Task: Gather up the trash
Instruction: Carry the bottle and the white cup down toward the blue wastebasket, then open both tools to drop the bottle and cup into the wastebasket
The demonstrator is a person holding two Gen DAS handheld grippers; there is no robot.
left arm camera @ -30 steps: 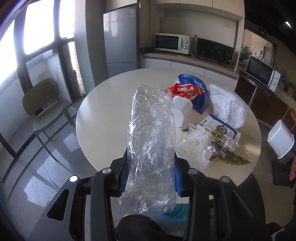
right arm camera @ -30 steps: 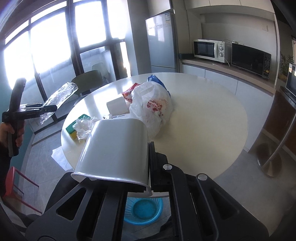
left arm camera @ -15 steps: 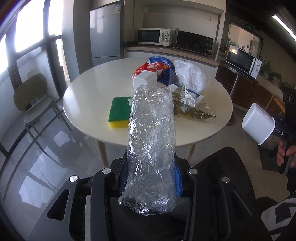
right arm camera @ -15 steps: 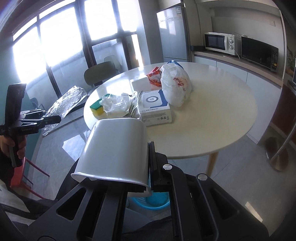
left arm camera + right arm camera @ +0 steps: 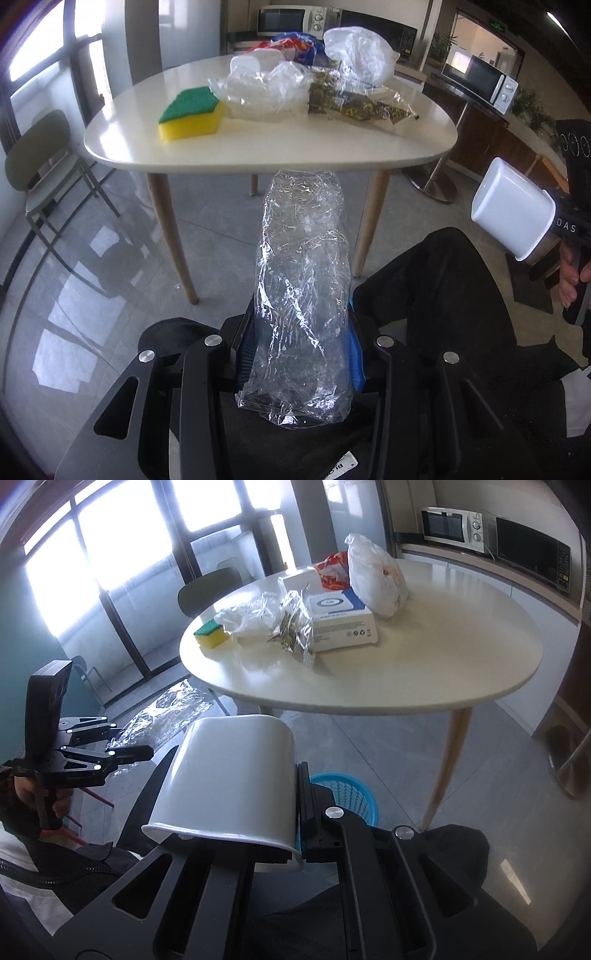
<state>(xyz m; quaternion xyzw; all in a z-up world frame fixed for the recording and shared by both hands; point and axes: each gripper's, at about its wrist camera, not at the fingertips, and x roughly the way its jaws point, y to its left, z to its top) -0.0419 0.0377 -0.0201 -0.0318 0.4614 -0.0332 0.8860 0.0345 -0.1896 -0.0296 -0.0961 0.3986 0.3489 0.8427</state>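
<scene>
Two pieces of trash are carried at once. The left gripper (image 5: 301,354) is clamped on a crushed clear bottle (image 5: 303,280), whose long axis runs straight forward along the fingers, one end sticking out far ahead of the tips and the other hanging behind the jaws. The right gripper (image 5: 295,827) is pinched on the wall of a white cup (image 5: 236,771); the cup lies to the left of the jaws, base forward, open mouth toward the camera. A blue basket (image 5: 347,794) stands on the floor just ahead of and below the right gripper, beside a table (image 5: 424,672) leg. To do this step well, I think each hand should come directly over the basket and tip its piece downward before letting go, because the long bottle can catch the rim.
</scene>
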